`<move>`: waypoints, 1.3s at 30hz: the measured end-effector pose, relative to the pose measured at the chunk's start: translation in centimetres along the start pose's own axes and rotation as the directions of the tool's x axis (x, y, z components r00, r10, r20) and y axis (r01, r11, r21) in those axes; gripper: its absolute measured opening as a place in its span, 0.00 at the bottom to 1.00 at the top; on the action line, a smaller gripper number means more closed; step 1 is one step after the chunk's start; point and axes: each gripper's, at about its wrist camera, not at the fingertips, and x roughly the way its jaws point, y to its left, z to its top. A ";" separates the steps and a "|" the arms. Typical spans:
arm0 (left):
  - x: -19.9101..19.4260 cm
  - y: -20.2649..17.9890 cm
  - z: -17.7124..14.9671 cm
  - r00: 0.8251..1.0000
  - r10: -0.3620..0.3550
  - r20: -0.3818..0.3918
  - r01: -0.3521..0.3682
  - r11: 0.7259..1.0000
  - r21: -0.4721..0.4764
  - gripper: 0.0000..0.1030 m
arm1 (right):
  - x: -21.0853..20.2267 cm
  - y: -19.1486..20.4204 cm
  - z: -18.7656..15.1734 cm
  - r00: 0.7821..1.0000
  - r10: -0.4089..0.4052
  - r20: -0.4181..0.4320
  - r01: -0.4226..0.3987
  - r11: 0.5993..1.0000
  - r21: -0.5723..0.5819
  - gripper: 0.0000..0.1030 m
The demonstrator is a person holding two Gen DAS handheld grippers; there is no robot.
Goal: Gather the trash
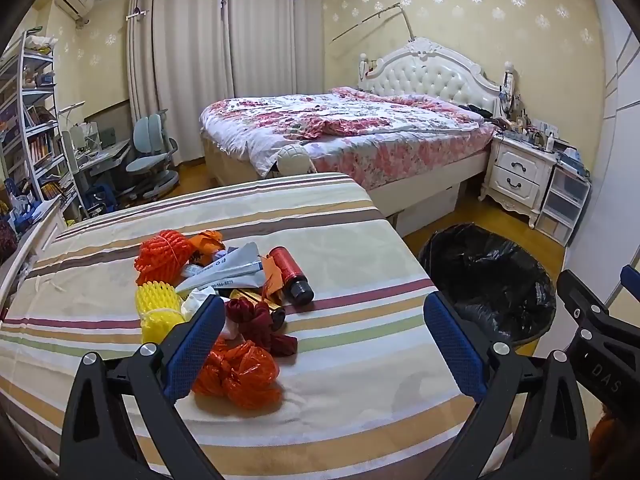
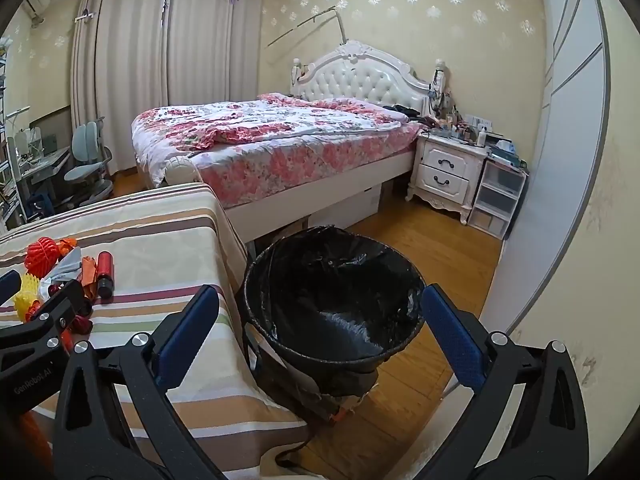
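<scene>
Both tongs hovering, jaws spread wide, gripping nothing.
Left tongs hanging over trash pile; right tongs facing bin beside it.

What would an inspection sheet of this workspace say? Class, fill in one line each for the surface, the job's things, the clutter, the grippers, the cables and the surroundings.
Surface: striped cloth covers the table; bare at the near right.
Job's things: trash pile on the cloth: orange net, yellow net, grey wrapper, red bottle lying down, orange bag. Bin with black liner stands on the floor beside the table; nothing seen in it.
Clutter: nothing seen beyond the trash.
Grippers: left gripper open, above the pile; right gripper open, above the bin; both hold nothing.
Cables: nothing seen.
Surroundings: bed, nightstand, chair, shelves, curtains.
</scene>
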 end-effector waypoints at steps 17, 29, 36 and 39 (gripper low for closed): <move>0.3 -0.2 -0.4 1.000 0.006 -0.014 -0.006 1.000 0.011 0.94 | 0.1 -0.4 -0.5 1.000 0.000 -0.008 0.000 1.000 0.001 0.96; 0.3 -0.2 -0.4 1.000 0.005 -0.016 -0.005 1.000 0.011 0.94 | 0.1 -0.4 -0.4 1.000 0.000 -0.012 0.000 1.000 0.003 0.96; 0.4 -0.4 -0.5 1.000 0.004 -0.017 -0.003 1.000 0.012 0.94 | 0.5 -0.6 -1.4 1.000 -0.001 -0.016 0.001 1.000 0.003 0.96; 0.4 -0.4 -0.5 1.000 0.004 -0.019 -0.004 1.000 0.012 0.94 | 0.5 -0.6 -1.3 1.000 0.000 -0.016 0.000 1.000 0.003 0.96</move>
